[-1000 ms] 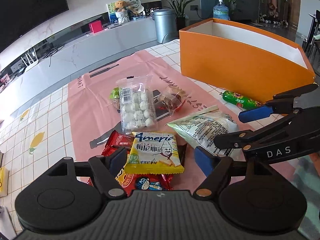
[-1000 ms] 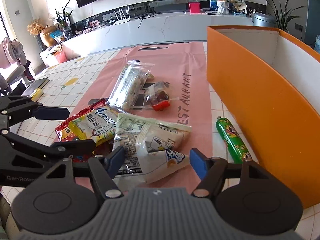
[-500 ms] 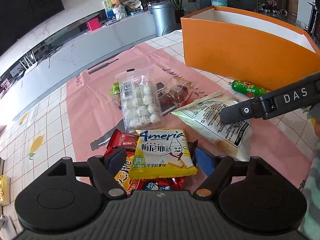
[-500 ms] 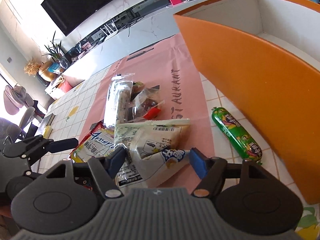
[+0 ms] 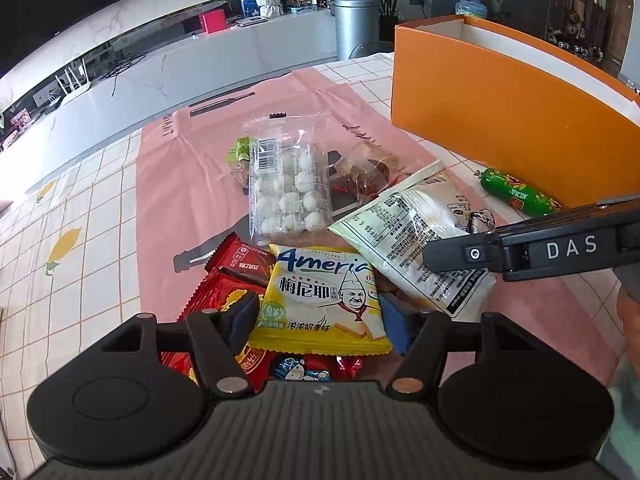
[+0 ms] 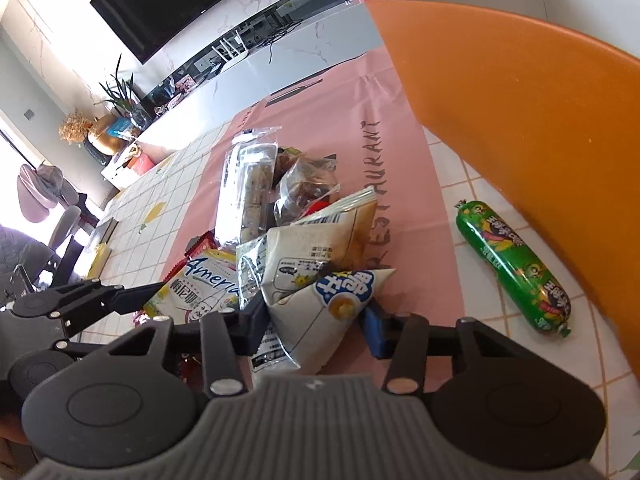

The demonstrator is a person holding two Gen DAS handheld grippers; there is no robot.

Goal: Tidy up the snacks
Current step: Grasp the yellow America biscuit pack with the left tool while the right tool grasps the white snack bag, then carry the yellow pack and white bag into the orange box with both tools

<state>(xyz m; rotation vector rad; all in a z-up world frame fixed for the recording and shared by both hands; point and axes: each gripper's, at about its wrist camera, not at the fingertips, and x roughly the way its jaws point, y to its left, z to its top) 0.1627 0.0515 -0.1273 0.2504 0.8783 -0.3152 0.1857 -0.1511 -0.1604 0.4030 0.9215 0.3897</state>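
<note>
My left gripper [image 5: 318,320] is closed onto the yellow biscuit packet [image 5: 320,296], pads against its two sides, atop red snack packets [image 5: 224,280]. My right gripper [image 6: 316,320] is shut on the white snack bag [image 6: 316,276], which is crumpled between the pads and lifted at an angle. That bag shows in the left wrist view [image 5: 416,236]. A clear pack of white balls [image 5: 286,188] and a clear pouch of dark snacks [image 5: 368,168] lie behind. A green sausage [image 6: 516,268] lies beside the orange box [image 6: 540,120].
The snacks lie on a pink mat [image 5: 192,176] over a tiled tablecloth [image 5: 72,240]. The orange box [image 5: 500,104] stands open at the right. A grey bin [image 5: 356,24] and a long counter sit beyond the table.
Both grippers' jaws have narrowed onto their packets. The right gripper has tilted and raised the white bag, crumpling it. The left gripper has moved slightly forward over the yellow packet.
</note>
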